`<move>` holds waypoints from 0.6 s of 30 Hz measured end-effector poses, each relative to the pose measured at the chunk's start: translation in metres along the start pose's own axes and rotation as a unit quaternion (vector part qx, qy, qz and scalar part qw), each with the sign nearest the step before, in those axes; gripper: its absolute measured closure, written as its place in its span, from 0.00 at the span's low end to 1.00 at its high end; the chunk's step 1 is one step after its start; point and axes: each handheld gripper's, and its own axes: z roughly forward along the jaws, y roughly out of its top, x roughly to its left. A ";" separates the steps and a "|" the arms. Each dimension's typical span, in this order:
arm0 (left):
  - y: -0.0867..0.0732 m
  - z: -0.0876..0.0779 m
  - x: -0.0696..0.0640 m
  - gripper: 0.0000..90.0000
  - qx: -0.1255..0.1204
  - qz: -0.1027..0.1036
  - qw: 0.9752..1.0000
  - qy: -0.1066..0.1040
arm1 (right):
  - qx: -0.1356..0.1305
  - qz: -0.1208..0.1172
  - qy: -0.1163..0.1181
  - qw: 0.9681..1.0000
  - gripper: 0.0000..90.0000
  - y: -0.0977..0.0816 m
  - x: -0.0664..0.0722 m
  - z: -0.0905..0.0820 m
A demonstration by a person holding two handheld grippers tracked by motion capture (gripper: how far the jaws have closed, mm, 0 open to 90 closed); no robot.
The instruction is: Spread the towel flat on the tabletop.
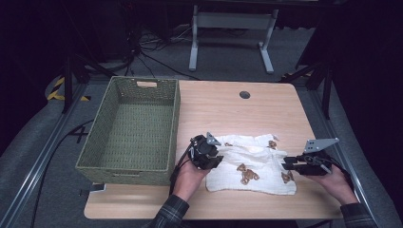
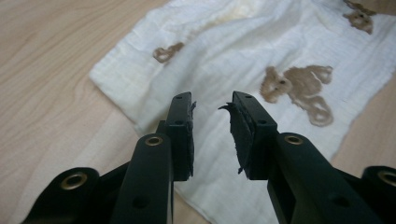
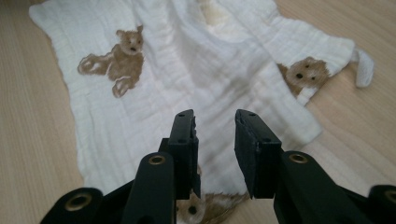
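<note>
My left gripper [image 1: 219,159] and right gripper [image 1: 286,164] hover with jaws spread, empty, beside the white bear-printed muslin cloth [image 1: 252,164] lying near-right on the pale wooden bench [image 1: 223,107]; grey carpet beyond.

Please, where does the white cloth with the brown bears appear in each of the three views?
High view: the white cloth lies low and right of centre, between both grippers.
Left gripper view: it spreads from upper right to bottom centre.
Right gripper view: it covers the centre and top.
Shared landmark: the full-bodied brown bear.
</note>
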 end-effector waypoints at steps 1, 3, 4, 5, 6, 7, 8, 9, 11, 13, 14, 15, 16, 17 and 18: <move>0.000 0.000 0.000 0.77 0.000 0.000 1.000 0.000 | 0.000 0.000 0.000 1.000 0.76 0.000 0.000 0.000; 0.007 0.004 0.006 0.77 0.001 -0.004 1.000 0.004 | -0.001 0.000 -0.001 1.000 0.76 0.007 -0.006 0.004; 0.007 0.004 0.006 0.77 0.001 -0.004 1.000 0.004 | -0.001 0.000 -0.001 1.000 0.76 0.007 -0.006 0.004; 0.011 0.007 0.011 0.77 -0.005 -0.006 1.000 0.008 | -0.004 -0.003 -0.003 1.000 0.76 0.013 -0.009 0.005; 0.011 0.007 0.011 0.76 -0.005 -0.006 1.000 0.008 | -0.004 -0.003 -0.003 1.000 0.76 0.013 -0.009 0.005; 0.014 0.007 0.014 0.76 -0.005 -0.005 1.000 0.014 | -0.004 -0.003 -0.004 1.000 0.76 0.015 -0.011 0.006; 0.016 0.009 0.015 0.75 -0.006 -0.010 1.000 0.015 | -0.006 -0.003 -0.005 1.000 0.76 0.018 -0.014 0.007; 0.019 0.009 0.018 0.75 -0.002 -0.006 1.000 0.017 | -0.008 -0.002 -0.006 1.000 0.76 0.020 -0.016 0.007; 0.023 0.013 0.022 0.75 -0.001 -0.009 1.000 0.028 | -0.012 -0.001 -0.009 1.000 0.76 0.026 -0.021 0.009; 0.027 0.016 0.026 0.74 -0.001 -0.009 0.999 0.033 | -0.015 -0.004 -0.015 1.000 0.76 0.032 -0.028 0.012; 0.029 0.018 0.029 0.74 0.000 -0.009 0.999 0.040 | -0.015 -0.002 -0.016 1.000 0.76 0.034 -0.031 0.013; 0.031 0.020 0.032 0.74 0.004 -0.013 0.999 0.045 | -0.017 -0.003 -0.019 1.000 0.76 0.036 -0.034 0.014; 0.032 0.022 0.035 0.73 0.007 -0.015 0.999 0.048 | -0.018 -0.001 -0.021 1.000 0.76 0.039 -0.038 0.016; 0.033 0.024 0.038 0.71 0.007 -0.019 0.999 0.050 | -0.019 0.003 -0.021 1.000 0.76 0.040 -0.042 0.018; 0.034 0.026 0.042 0.71 0.012 -0.017 0.998 0.051 | -0.021 0.002 -0.025 0.999 0.76 0.041 -0.046 0.020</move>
